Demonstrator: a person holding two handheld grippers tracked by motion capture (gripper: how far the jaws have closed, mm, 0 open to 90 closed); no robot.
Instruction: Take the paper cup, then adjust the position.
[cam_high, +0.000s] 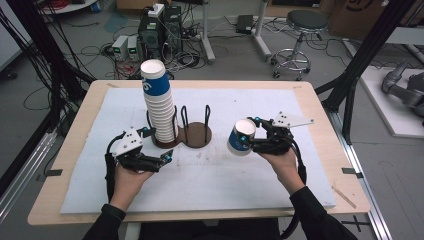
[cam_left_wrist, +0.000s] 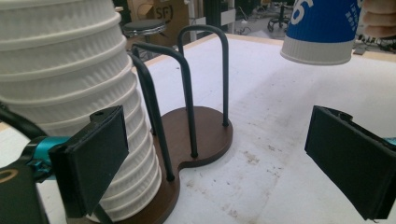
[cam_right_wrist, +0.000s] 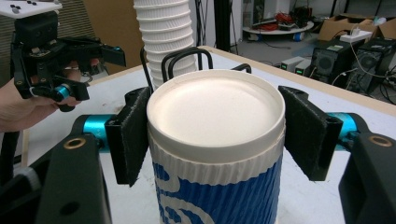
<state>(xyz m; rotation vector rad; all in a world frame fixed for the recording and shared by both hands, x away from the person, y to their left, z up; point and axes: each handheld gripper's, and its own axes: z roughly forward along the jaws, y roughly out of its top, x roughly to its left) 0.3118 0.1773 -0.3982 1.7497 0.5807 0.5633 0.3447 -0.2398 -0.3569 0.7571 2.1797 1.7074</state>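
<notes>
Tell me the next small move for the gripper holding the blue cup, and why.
Probably carry the blue cup toward the holder's empty ring. The right gripper is shut on the cup, lifted off the table and held bottom-up like the cups in the cup stack. That stack fills the other ring, while the left gripper waits open beside it.
</notes>
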